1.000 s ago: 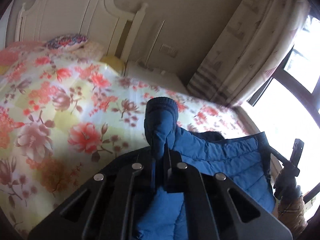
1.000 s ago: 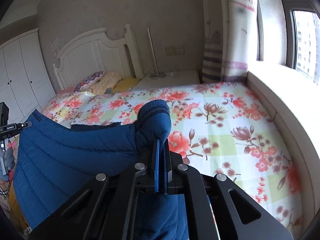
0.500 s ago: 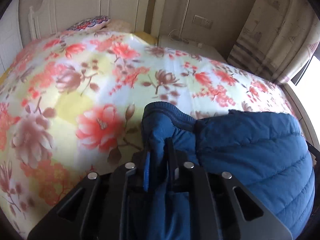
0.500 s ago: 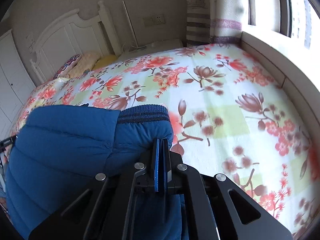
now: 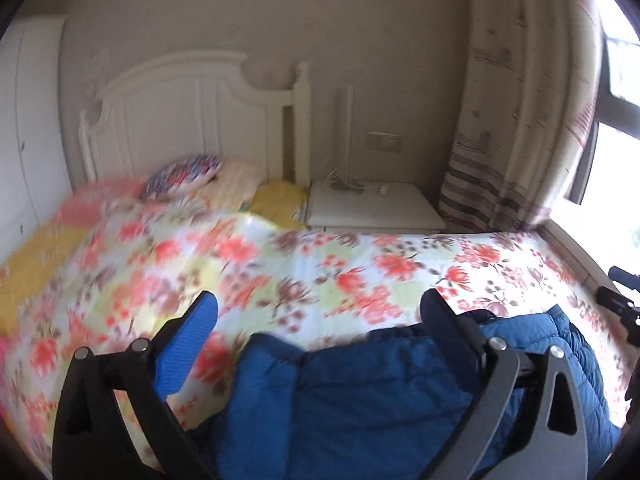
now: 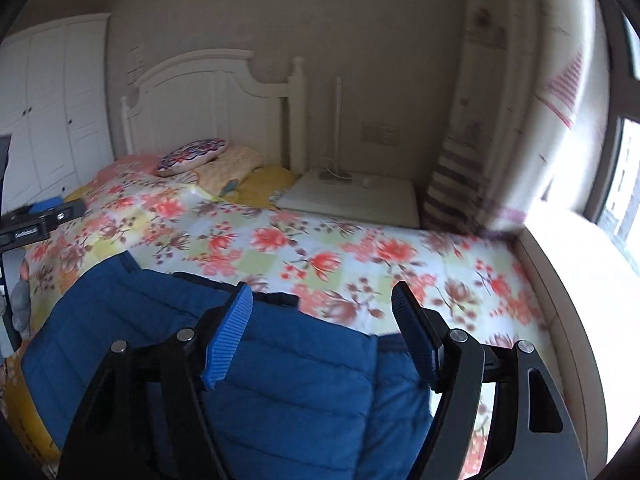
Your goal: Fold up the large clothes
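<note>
A blue quilted puffer jacket point(image 5: 360, 392) lies flat on the near part of the floral bedspread point(image 5: 320, 272). It also shows in the right wrist view point(image 6: 280, 380). My left gripper point(image 5: 320, 312) is open, raised above the jacket's left part, holding nothing. My right gripper point(image 6: 322, 304) is open too, raised above the jacket's right part, holding nothing. The left gripper shows at the left edge of the right wrist view point(image 6: 36, 220); the right gripper shows at the right edge of the left wrist view point(image 5: 620, 300).
A white headboard point(image 6: 208, 96) and pillows point(image 6: 192, 156) stand at the far end of the bed. A white bedside table point(image 6: 352, 200) stands by a patterned curtain point(image 6: 492, 120). A window ledge point(image 6: 580, 280) runs along the right. A white wardrobe point(image 6: 48, 112) is at the left.
Both grippers have opened and let go of the jacket's sleeve cuffs. The jacket now lies on the bed. Both grippers have lifted and tilted up towards the headboard.
</note>
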A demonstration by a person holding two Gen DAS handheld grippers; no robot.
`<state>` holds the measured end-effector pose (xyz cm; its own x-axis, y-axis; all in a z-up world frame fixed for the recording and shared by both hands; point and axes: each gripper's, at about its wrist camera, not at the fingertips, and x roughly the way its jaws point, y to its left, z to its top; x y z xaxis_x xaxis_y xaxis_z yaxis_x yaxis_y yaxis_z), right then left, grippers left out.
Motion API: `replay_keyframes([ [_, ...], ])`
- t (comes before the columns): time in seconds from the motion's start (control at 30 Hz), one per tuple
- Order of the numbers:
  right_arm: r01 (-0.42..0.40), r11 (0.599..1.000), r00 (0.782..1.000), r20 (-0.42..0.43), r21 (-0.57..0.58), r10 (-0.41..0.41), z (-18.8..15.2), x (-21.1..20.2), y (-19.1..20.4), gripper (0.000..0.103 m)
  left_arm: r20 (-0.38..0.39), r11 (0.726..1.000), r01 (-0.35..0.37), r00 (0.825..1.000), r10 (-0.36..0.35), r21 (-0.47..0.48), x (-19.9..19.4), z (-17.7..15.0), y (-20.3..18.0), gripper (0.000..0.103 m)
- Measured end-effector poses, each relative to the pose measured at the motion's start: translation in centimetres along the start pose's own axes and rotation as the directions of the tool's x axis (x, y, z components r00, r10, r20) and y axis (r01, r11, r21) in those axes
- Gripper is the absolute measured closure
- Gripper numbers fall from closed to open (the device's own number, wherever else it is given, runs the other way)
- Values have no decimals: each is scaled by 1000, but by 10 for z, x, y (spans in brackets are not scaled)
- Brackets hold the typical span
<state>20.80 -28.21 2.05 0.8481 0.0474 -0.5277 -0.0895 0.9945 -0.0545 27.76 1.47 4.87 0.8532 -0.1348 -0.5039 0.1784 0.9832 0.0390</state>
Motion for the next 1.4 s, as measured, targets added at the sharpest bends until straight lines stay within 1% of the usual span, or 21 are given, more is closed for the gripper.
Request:
replay_keyframes([
  [0.07,-9,999,1000,-16,-39,9,5,14,25,42,-55,999,2,999,0,44,18,3,-26,2],
  [0.13,-31,999,998,-57,-42,28,8,33,40,46,-119,999,-4,993,10,54,39,1,-37,2],
  [0.3,-28,998,992,-123,-60,20,-1,72,50,47,-198,996,-33,979,50,88,80,-13,-47,3],
  [0.37,-36,998,982,-185,-51,26,-16,96,49,47,-242,993,-28,969,55,113,100,-29,-52,3],
  [0.4,-47,998,972,-232,-45,35,-27,108,49,47,-275,991,-30,959,66,131,113,-42,-55,3],
  [0.43,-70,997,951,-304,-35,56,-43,126,50,45,-313,991,-22,948,64,134,124,-54,-56,3],
  [0.47,-79,997,942,-329,-27,66,-51,131,52,44,-376,992,-9,925,57,129,139,-68,-57,3],
  [0.5,-78,997,945,-321,-27,65,-53,131,52,44,-399,992,-16,914,66,128,146,-76,-56,2],
  [0.6,-61,997,949,-314,-48,43,-58,126,57,44,-372,992,-24,926,69,123,143,-83,-55,2],
  [0.7,-60,998,952,-302,-37,46,-63,124,57,44,-337,994,-29,939,64,108,137,-89,-52,2],
  [0.83,-63,998,950,-306,-14,56,-62,128,53,44,-347,996,-24,936,54,91,142,-86,-50,2],
  [1.0,-44,998,952,-306,-43,29,-61,127,58,42,-329,995,-31,942,62,98,141,-85,-50,2],
  [1.03,-44,998,949,-313,-52,26,-61,128,60,40,-327,994,-34,943,66,103,141,-85,-50,2],
  [1.1,-42,997,936,-352,-60,18,-55,127,61,40,-321,993,-41,944,75,112,141,-85,-52,2],
  [1.13,-28,998,934,-356,-61,5,-49,123,62,40,-320,992,-44,944,78,115,141,-86,-53,2],
  [1.17,-19,998,942,-334,-59,-2,-43,116,62,40,-319,992,-45,944,80,114,140,-87,-53,2],
  [1.23,-17,999,971,-238,-48,5,-28,95,66,40,-320,993,-42,944,74,108,141,-86,-53,2],
  [1.3,-3,997,980,-200,-71,-11,-23,92,73,40,-323,994,-39,944,71,104,140,-88,-53,2],
  [1.33,11,994,971,-235,-107,-36,-30,104,80,40,-324,994,-38,943,69,100,140,-88,-53,2],
  [1.37,11,988,954,-295,-152,-56,-41,120,87,40,-326,995,-36,943,66,96,140,-88,-53,2],
  [1.4,-1,982,929,-363,-190,-69,-55,137,93,37,-326,996,-34,943,61,88,139,-88,-52,2],
])
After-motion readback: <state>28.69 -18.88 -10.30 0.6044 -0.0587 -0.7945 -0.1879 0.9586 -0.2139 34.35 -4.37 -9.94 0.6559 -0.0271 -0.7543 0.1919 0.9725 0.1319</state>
